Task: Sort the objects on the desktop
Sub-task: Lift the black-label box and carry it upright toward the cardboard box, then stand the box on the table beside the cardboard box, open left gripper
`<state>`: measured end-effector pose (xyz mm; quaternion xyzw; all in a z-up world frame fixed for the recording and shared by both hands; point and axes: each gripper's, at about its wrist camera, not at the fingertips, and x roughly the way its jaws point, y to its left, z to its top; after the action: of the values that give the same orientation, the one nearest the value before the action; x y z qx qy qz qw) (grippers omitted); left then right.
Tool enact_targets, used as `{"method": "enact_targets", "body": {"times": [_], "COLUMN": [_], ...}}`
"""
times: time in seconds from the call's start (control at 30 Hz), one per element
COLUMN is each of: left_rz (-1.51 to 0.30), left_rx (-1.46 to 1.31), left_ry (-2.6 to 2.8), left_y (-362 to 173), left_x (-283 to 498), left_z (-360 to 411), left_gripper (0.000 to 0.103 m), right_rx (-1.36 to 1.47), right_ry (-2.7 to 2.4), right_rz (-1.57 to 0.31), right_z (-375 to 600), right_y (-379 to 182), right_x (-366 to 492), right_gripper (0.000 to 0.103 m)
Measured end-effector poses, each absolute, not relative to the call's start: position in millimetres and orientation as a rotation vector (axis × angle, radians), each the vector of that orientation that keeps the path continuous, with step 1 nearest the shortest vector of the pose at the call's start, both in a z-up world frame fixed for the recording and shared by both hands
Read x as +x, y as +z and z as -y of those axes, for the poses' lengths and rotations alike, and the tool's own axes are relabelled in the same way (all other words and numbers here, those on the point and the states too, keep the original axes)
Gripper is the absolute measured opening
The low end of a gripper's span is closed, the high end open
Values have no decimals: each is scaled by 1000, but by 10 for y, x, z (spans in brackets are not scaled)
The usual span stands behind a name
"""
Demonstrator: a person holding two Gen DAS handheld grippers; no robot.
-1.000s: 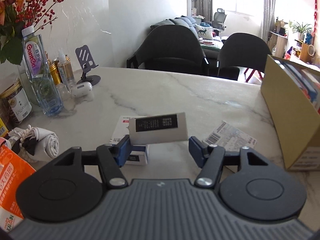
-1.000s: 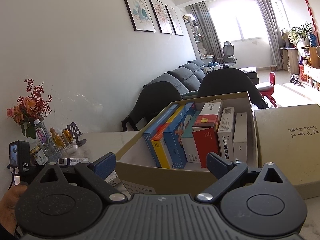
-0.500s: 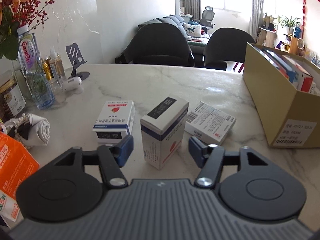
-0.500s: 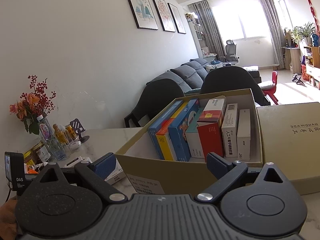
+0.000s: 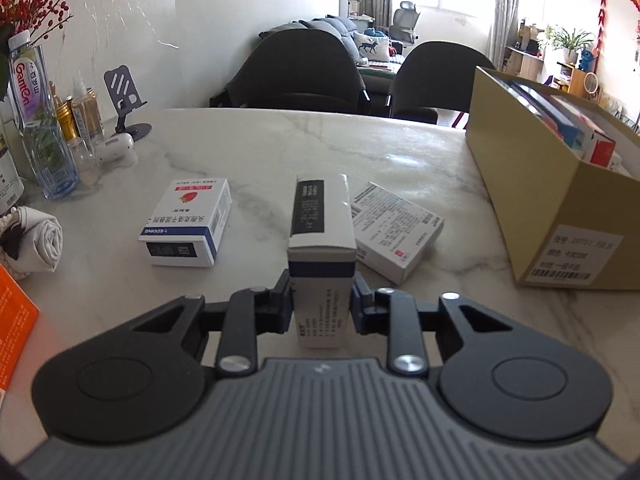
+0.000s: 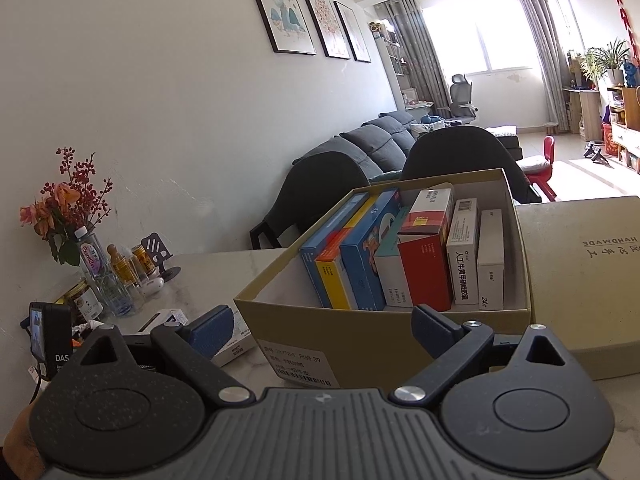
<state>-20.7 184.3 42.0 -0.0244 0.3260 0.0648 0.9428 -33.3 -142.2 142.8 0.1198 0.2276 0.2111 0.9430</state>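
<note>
My left gripper (image 5: 322,304) is shut on a white medicine box with a blue band (image 5: 322,240), which stands upright between the fingers. On the marble table beyond it a strawberry-print box (image 5: 186,222) lies to the left and a flat white box (image 5: 394,228) to the right. A tan cardboard box (image 5: 540,216) sits further right. In the right wrist view my right gripper (image 6: 323,328) hangs open and holds nothing, just in front of that cardboard box (image 6: 360,332). Several packages (image 6: 424,264) stand upright inside it.
Along the left wall stand a water bottle (image 5: 32,92), small bottles, a phone stand (image 5: 124,96), a rolled cloth (image 5: 40,240) and an orange packet (image 5: 12,320). Two dark chairs (image 5: 304,72) stand at the far edge. The box lid (image 6: 580,272) lies to the right of the cardboard box.
The white box went from lying sideways between my open left fingers to standing upright, and the left fingers have shut on it. The right gripper has barely moved.
</note>
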Motion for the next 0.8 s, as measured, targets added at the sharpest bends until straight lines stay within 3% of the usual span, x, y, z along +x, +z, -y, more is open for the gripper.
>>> {"method": "enact_targets", "body": {"times": [0.37, 0.8], "left_rz": [-652, -639], "left_rx": [-69, -36], "left_ry": [-2, -90], "left_y": [413, 399], "left_x": [-561, -399], "left_z": [-1238, -628], "left_gripper": [26, 26], "right_rx": [258, 253], "right_ry": [446, 439], "right_rz": [-483, -506], "right_z": [1378, 1364], "right_y": [1386, 1343], "right_x": [-349, -371], "right_gripper": [96, 96]}}
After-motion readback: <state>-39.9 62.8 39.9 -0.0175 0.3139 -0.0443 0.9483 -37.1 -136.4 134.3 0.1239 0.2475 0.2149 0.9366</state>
